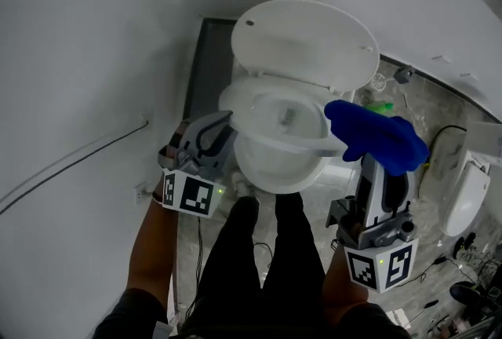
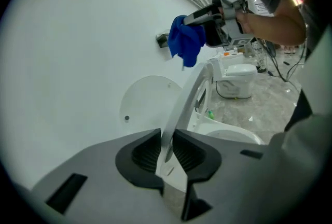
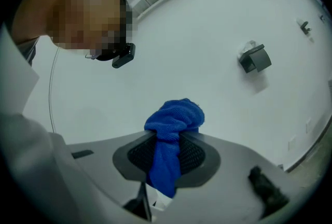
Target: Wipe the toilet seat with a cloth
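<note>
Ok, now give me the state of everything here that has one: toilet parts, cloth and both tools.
Toilet lid: raised.
Toilet seat: tilted up off the bowl, rim in the left tool.
Blue cloth: bunched, held in the air.
Left tool: shut on the toilet seat.
Right tool: shut on the blue cloth.

No text, brand, number or sign can be read in any view — only coded black-and-white squares are seen, printed on the left gripper's cube (image 1: pixel 189 195) and the right gripper's cube (image 1: pixel 381 266).
</note>
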A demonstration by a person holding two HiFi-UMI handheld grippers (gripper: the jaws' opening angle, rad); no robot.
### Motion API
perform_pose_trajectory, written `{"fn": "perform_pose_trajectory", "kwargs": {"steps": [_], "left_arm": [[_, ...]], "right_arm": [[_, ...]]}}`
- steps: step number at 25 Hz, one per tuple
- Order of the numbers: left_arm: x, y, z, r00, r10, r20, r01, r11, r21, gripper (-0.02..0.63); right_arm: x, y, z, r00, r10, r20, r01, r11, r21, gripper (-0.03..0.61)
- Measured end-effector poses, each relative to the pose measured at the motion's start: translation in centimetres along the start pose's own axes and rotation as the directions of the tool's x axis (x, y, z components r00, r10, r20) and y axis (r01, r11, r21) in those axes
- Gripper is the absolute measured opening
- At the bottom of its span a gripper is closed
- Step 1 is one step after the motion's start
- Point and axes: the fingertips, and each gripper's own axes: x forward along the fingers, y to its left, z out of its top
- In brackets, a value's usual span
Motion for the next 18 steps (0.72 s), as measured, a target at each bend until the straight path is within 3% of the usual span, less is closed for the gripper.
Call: {"fn": "perform_pose_trajectory", "kwargs": {"steps": [4,7,12,18], "left_arm": [[-2.3,-4.9,-2.7,0.995,-0.099,-0.024,0.101,0.992,0.072,0.080],[-3.8,-8.9,-5.2,0.980,-0.188,-0.061,0.196,0.968,0.155,0.089],[-4.6,-14.7,-9.8,0.942,-0.310,-0.130,0.334,0.906,0.258,0.111],[-3.6,-21.1,-15.7,0.864,-0.438,-0.247,0.500,0.801,0.329,0.164]], "right_arm": [[-1.8,-0.8,-4.8,0.994,-0.046,-0.098,0.047,0.999,0.005,0.087],[-3.2,-0.9,-7.8,0.983,-0.093,-0.155,0.099,0.995,0.027,0.087],[-4.7,-0.2,-11.3,0.966,-0.155,-0.209,0.159,0.987,0.005,0.087],[-6.4,0.7,-15.7,0.948,-0.197,-0.249,0.205,0.979,0.007,0.087]]}}
